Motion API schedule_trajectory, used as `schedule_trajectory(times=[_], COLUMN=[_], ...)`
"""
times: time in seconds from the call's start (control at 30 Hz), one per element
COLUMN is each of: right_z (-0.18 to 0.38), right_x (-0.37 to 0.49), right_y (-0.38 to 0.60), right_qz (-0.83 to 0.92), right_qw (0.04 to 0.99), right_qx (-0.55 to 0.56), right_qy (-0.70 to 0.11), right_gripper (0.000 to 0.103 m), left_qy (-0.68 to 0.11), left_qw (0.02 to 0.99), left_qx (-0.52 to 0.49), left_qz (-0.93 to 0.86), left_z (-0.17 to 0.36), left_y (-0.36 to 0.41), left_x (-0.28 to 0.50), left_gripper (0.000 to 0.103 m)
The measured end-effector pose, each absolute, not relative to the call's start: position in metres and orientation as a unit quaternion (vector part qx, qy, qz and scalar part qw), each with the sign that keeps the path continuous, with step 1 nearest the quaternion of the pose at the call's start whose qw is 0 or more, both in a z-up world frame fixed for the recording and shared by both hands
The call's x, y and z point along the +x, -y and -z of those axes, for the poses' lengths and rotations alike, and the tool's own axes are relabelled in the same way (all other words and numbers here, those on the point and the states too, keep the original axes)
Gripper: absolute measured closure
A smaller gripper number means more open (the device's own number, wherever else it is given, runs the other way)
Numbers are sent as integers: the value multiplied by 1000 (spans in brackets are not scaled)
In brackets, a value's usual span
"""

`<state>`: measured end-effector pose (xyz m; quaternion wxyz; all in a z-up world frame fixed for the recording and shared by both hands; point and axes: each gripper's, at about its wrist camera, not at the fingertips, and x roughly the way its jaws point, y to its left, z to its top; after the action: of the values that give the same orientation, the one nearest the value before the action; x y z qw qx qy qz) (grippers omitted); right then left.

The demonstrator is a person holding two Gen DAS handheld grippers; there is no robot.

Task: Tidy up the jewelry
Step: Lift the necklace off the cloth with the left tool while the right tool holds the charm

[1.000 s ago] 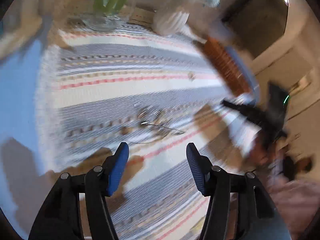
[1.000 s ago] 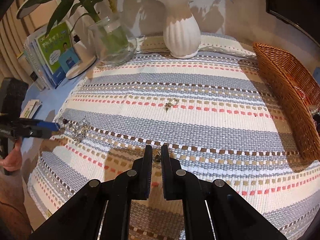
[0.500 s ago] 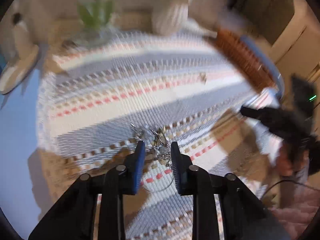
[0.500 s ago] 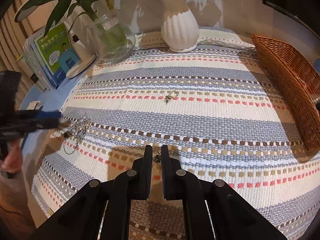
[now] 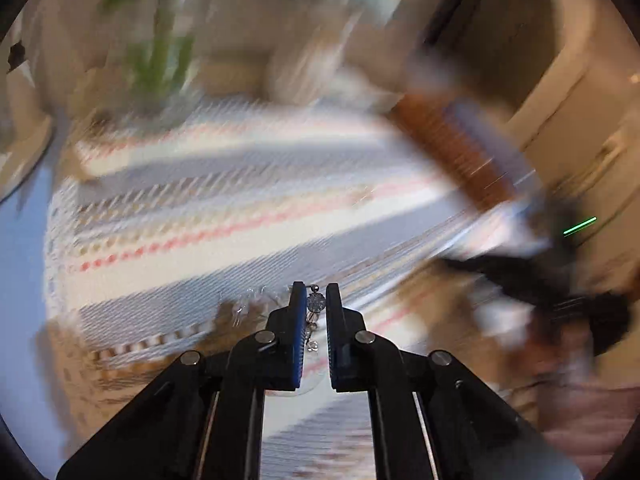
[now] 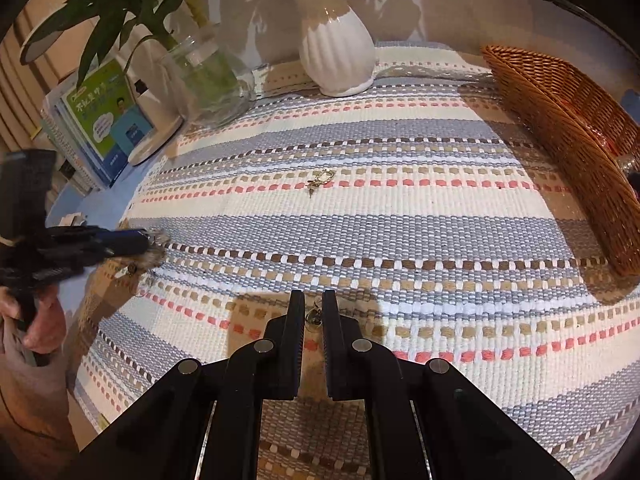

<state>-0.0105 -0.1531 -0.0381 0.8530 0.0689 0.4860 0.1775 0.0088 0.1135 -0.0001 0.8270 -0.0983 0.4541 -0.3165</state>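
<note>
My left gripper [image 5: 315,290] has its jaws closing on a silver jewelry piece [image 5: 315,303] with a round sparkly bead. Its chain dangles below the pads, just above the striped mat [image 6: 400,220]. In the right wrist view the left gripper [image 6: 148,238] is at the mat's left edge, with the silver piece [image 6: 142,266] hanging from its tips. My right gripper [image 6: 313,300] is shut on a small metal jewelry piece [image 6: 314,316] over the mat's near edge. Mid-mat lies a small gold piece [image 6: 320,182]. A wicker basket [image 6: 568,136] stands on the right.
A white ribbed vase [image 6: 336,52] and a glass vase with a green plant [image 6: 208,76] stand at the back of the mat. Books [image 6: 104,120] lean at the back left. A person's hand [image 6: 40,320] holds the left gripper's handle.
The left gripper's jaws went from wide open to nearly shut around the silver jewelry, which has come up off the mat. The right gripper has stayed put.
</note>
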Motion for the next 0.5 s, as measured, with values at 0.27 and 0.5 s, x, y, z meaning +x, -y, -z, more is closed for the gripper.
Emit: schedule_trajectory(times=[0.27, 0.5], right_z=[34, 34], right_x=[-17, -23], right_y=[179, 193], right_qz=[-171, -153], right_qw=[855, 856], right_qx=[107, 111], right_qy=[-478, -480], right_gripper=[95, 95], left_qy=[-426, -535], left_qw=[798, 772], left_qx=[-173, -135], left_qz=[390, 316], left_z=[-33, 28], left_y=[-128, -109], left_x=[9, 31], left_gripper=[96, 96])
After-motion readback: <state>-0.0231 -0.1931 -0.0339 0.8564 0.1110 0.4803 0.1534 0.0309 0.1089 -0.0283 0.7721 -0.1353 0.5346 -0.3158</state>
